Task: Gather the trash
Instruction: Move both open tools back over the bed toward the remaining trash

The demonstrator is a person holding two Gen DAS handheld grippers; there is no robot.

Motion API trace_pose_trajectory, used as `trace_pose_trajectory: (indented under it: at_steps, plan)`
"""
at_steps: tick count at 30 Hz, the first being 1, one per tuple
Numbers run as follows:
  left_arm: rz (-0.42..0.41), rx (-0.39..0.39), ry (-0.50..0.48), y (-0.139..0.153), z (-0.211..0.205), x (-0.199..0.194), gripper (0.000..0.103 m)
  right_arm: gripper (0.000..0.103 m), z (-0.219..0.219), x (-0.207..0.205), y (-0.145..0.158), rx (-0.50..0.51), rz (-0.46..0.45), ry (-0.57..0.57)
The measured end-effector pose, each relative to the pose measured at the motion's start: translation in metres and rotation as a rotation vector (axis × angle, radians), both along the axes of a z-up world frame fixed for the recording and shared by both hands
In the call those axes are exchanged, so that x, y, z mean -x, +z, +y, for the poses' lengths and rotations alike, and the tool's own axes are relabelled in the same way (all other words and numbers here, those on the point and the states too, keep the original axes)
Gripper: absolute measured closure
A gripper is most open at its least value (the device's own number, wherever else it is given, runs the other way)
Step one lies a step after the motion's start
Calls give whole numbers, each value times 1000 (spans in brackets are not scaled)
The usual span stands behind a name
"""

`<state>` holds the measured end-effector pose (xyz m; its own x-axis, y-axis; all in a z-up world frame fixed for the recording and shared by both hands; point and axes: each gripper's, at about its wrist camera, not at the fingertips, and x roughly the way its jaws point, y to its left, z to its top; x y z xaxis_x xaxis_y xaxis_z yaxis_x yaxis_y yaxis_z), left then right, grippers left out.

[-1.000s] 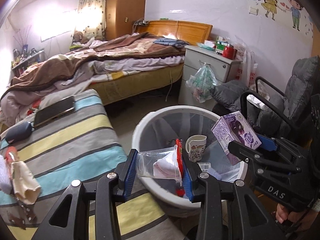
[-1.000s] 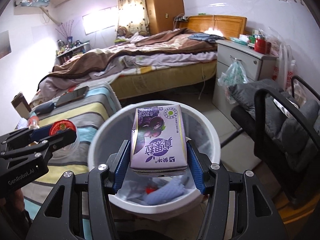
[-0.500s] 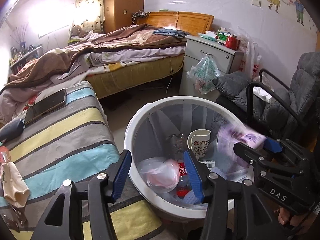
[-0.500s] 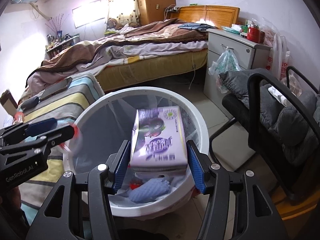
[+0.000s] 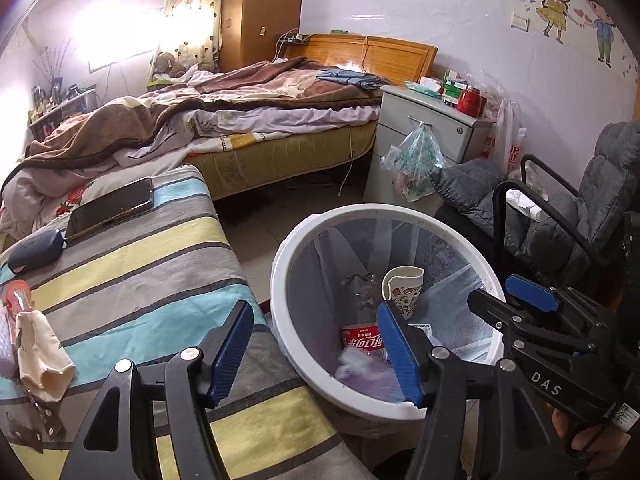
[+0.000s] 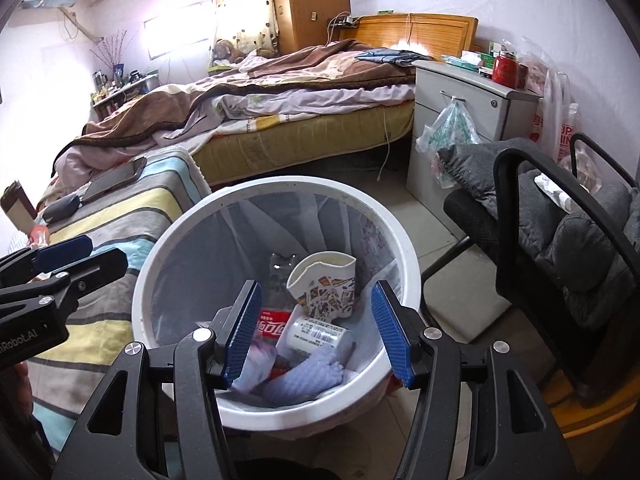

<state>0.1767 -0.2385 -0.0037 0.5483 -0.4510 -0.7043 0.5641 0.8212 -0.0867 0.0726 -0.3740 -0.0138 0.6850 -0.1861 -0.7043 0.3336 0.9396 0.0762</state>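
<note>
Hovering empty, both grippers' ribbed blue fingers (image 6: 243, 334) gape over round white bin (image 6: 168, 236), left's just widened.

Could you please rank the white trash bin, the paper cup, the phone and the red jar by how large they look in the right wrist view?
1. white trash bin
2. paper cup
3. phone
4. red jar, far off

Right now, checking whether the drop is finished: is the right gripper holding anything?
No. The right gripper stands open and empty above the bin.

Blown-out window (image 5: 112, 36) glare, fisheye-warped edges
</note>
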Motion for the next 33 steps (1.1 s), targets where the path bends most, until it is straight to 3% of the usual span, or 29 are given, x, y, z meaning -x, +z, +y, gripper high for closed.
trace_pose_trajectory:
  at_steps: [15, 33]
  plan:
    - [-38, 26, 62, 17, 42, 17, 39, 44, 20, 4, 11, -6, -38, 31]
    - [-72, 48, 201, 28, 133, 33, 39, 44, 69, -4, 17, -15, -88, 131]
